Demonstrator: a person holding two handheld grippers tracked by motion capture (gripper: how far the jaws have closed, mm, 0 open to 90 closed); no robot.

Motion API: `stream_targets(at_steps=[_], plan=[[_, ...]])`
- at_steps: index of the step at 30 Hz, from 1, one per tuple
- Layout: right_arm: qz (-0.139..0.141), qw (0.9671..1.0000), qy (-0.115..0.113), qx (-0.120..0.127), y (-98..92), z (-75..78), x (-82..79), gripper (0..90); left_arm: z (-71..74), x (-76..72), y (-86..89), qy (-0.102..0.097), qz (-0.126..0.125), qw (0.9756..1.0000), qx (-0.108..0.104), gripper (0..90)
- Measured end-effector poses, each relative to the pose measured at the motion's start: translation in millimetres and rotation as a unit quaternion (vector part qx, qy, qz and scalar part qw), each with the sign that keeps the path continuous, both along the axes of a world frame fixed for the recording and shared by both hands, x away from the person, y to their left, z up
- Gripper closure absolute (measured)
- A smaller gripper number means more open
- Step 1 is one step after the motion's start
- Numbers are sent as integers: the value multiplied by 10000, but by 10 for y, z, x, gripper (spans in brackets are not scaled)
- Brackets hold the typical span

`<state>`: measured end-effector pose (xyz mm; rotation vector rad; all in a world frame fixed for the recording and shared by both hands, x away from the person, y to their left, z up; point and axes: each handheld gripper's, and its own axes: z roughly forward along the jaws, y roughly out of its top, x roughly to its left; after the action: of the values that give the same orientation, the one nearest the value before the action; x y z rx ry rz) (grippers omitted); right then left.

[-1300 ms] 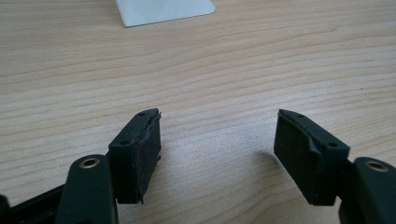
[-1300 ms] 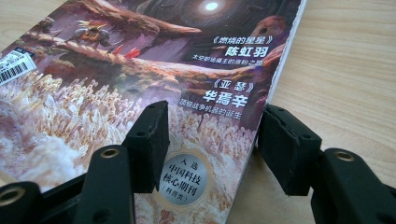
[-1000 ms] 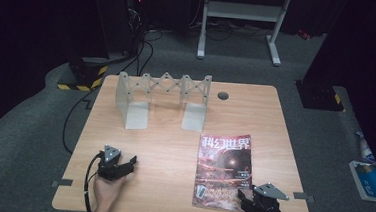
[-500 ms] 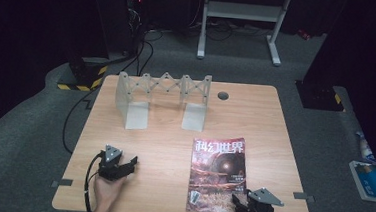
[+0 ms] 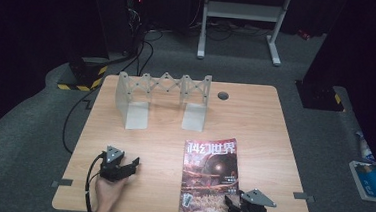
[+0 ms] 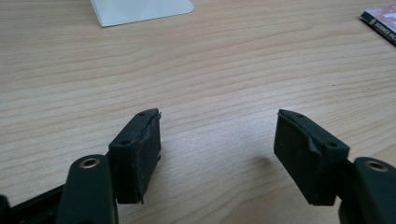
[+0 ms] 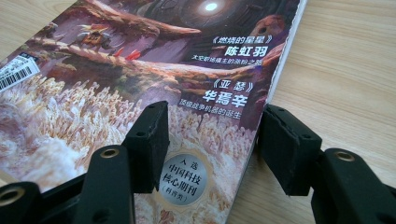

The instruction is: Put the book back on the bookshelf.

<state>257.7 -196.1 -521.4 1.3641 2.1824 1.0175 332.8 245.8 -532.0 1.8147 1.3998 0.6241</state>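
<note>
Jaws spread wide, the right gripper (image 7: 210, 140) straddled the near right corner of a magazine (image 5: 208, 175) lying flat on the wooden surface (image 5: 260, 126), one jaw over the cover and the other just off its edge. The left gripper (image 6: 217, 144), jaws also wide apart, rested over bare wood at near left. A grey folding rack (image 5: 162, 98) stood at the far side

wooden table (image 5: 255, 120): magazine (image 5: 209, 175) flat near front edge, white folding rack (image 5: 164, 97) at back.
</note>
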Motion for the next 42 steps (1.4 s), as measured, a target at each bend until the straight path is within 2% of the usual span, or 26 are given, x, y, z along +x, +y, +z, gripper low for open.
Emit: stream_targets(at_steps=[11, 14, 16, 29, 33, 42], plan=[[112, 9999, 2, 74, 176, -13, 9, 433, 38, -21, -129, -30, -155, 9997, -197, 320], [135, 9999, -6, 77, 212, -15, 13, 433, 48, -17, -193, -48, -266, 9996, -73, 319], [150, 9998, 5, 108, 246, -19, 16, 432, 49, -12, -239, -36, -307, 9995, -86, 318], [233, 9996, -11, 160, 432, -31, 32, 430, 73, -10, -391, -57, -483, 9980, -409, 316], [279, 9995, -5, 176, 482, -34, 44, 429, 76, 0, -460, -43, -578, 9976, -373, 315], [327, 9993, -29, 193, 557, -42, 48, 429, 92, 39, -611, -24, -748, 9963, -434, 311]])
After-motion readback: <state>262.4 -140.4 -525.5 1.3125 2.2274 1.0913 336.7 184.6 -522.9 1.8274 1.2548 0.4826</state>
